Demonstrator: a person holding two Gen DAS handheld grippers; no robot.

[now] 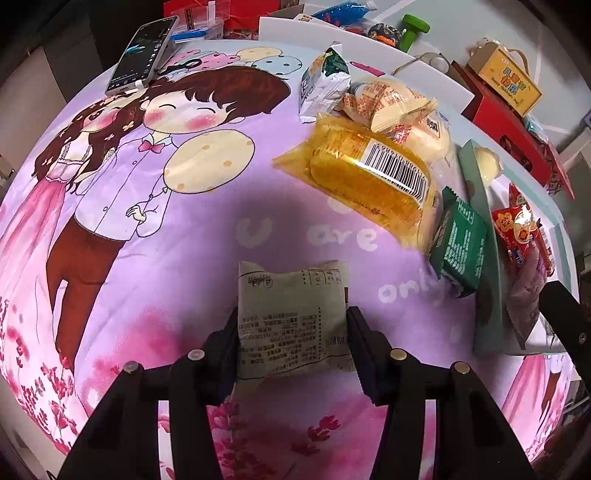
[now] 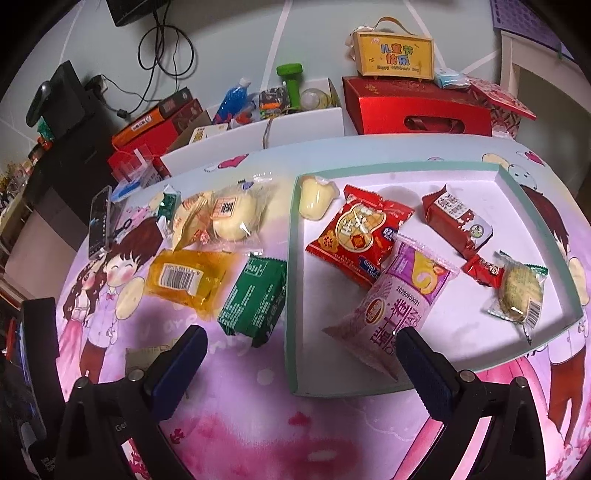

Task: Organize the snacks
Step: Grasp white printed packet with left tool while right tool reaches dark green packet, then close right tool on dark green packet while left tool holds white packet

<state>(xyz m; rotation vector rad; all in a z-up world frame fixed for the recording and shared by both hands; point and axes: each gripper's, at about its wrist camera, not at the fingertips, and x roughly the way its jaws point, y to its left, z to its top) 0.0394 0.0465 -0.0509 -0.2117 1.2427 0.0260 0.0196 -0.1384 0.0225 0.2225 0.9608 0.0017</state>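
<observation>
Matt beige packet (image 1: 291,321), glossy (crinkled) yellow wrapper (image 1: 365,173)

A pale grey-green wall (image 2: 229,40) rises behind the table, crossed by thin white lines; black cables (image 2: 166,40) hang down it from a dark monitor (image 2: 136,11); a white cabinet (image 2: 511,55) stands to the right — a purple perforated panel (image 2: 524,18) above it; dark furniture (image 2: 62,166) crowds the left; bright overhead light washes the cartoon-printed tablecloth (image 1: 147,236).

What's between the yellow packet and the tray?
A green packet lies between the yellow packet and the tray, seen clearest in the right wrist view.
</observation>
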